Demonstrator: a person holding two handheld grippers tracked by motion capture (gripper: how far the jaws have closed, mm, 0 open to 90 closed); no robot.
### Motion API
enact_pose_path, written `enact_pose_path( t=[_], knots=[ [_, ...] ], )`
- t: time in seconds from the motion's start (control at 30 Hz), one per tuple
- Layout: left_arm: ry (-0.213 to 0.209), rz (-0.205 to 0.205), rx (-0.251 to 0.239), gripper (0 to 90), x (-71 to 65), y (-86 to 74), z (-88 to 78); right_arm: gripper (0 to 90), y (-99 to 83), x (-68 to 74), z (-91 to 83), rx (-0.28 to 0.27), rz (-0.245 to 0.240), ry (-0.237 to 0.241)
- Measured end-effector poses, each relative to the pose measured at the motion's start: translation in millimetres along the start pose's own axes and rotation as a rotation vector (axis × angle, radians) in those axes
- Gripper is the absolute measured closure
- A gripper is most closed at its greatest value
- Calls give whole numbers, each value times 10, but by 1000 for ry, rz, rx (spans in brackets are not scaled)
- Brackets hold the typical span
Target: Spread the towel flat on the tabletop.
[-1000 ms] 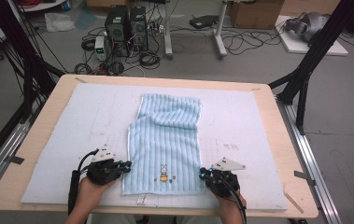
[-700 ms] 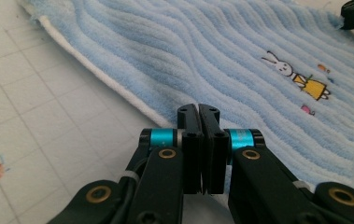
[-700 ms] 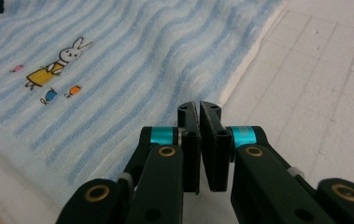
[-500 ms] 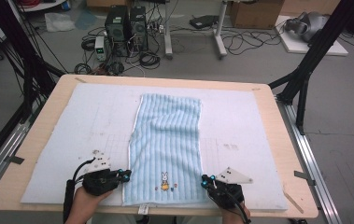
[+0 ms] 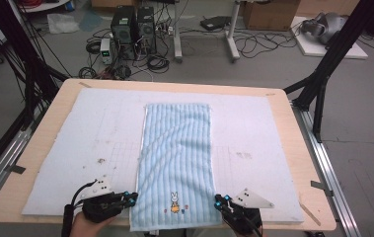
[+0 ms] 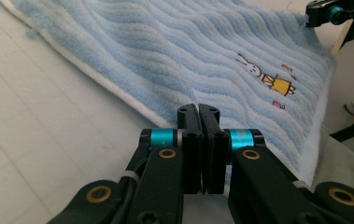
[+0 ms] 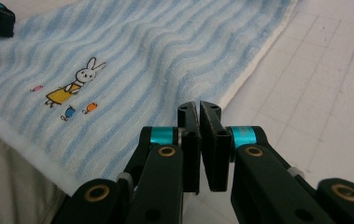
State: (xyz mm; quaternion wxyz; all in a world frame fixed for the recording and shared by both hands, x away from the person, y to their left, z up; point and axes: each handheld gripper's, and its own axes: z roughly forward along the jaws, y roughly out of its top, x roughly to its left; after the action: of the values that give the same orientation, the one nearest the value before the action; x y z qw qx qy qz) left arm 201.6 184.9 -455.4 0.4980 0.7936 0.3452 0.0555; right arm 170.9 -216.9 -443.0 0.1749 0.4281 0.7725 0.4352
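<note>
Left gripper view has the left gripper (image 6: 198, 109) with jaws pressed together on the near edge of the blue striped towel (image 6: 174, 51); the right gripper (image 7: 199, 106) pinches the other side likewise. The towel lies flat along the white mat (image 5: 283, 148), its near hem overhanging the table edge (image 5: 325, 224). Pull evenly with both hands, so the stripes stay straight.

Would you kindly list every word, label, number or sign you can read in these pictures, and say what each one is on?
None: no readable words, numbers or brand marks.
Towel: a stitched rabbit picture with small coloured shapes beside it, no lettering.
White mat: faint grid lines and dark smudges, no writing.
Computer towers on the floor: any labels are too small to read.
</note>
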Motion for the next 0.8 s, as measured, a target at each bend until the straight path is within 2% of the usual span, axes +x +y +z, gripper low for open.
enact_pose_path(
  t=[0.27, 0.33, 0.4, 0.43, 0.5, 0.53, 0.57, 0.7, 0.8],
  knots=[
    [-38, -3, -25, 875, -43, -79, -94, 866, -119, 59, -170, -8, 9, 3],
    [0, -7, -35, 841, -25, -71, -86, 820, -118, 57, -182, -10, 7, -5],
    [31, -33, -53, 691, 13, -43, -85, 764, -105, 42, -169, -15, 21, -12],
    [37, -42, -74, 648, 34, -17, -95, 740, -90, 30, -159, -23, 31, -10],
    [60, -30, -98, 614, 62, 25, -119, 720, -44, 16, -133, -33, 35, -17],
    [72, -33, -114, 565, 80, 48, -130, 705, -17, 6, -107, -33, 39, -23],
    [81, -27, -129, 554, 111, 72, -146, 690, 13, -15, -72, -33, 33, -32],
    [117, -26, -182, 499, 201, 122, -182, 627, 96, -84, 92, -14, 66, -60],
    [118, -29, -203, 463, 260, 145, -204, 610, 113, -91, 191, 17, 61, -78]
  ],
)
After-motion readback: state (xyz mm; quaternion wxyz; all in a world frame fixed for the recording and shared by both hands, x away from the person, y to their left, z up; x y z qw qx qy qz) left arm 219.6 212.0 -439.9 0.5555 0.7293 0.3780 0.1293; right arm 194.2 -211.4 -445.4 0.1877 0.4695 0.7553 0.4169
